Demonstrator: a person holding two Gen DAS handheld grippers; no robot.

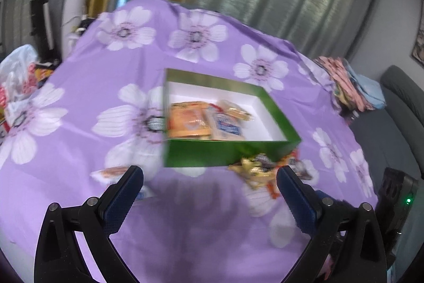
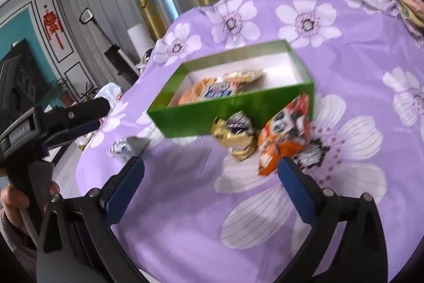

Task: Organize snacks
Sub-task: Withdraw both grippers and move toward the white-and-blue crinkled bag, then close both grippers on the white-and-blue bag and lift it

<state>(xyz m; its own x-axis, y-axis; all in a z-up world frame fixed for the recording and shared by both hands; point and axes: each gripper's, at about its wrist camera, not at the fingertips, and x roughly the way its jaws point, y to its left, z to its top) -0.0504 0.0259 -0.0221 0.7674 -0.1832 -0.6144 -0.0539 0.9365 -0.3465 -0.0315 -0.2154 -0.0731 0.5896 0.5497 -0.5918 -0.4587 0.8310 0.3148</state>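
At the far left edge of the table, a crinkled white plastic bag [image 1: 18, 76] slumps with printed packets inside. The table itself wears a smooth, slightly glossy purple cloth [image 1: 79, 86] printed with big pale flowers. Near its front edge, left of centre, a small blue-and-white wrapped snack [image 2: 122, 145] lies on the cloth, apart from the rest. The left gripper [image 1: 209, 184] hovers over that front edge with its black jaws spread wide, ribbed blue pads [image 1: 120, 203] bare, nothing between them. In the middle of the table sits a rectangular green box [image 1: 212, 154], glossy outside and plain white inside; flat orange and pale packets [image 1: 190, 121] lie in its left half, the right half showing white floor. Just in front of the box's front wall, a crumpled gold foil snack [image 2: 235, 135] and a shiny orange pouch [image 2: 285, 139] lie side by side on the cloth. The right gripper [image 2: 210, 177] is also spread wide and holds nothing; its right pad sits just beside the orange pouch. Folded patterned fabric [image 1: 347, 86] is stacked at the right edge.
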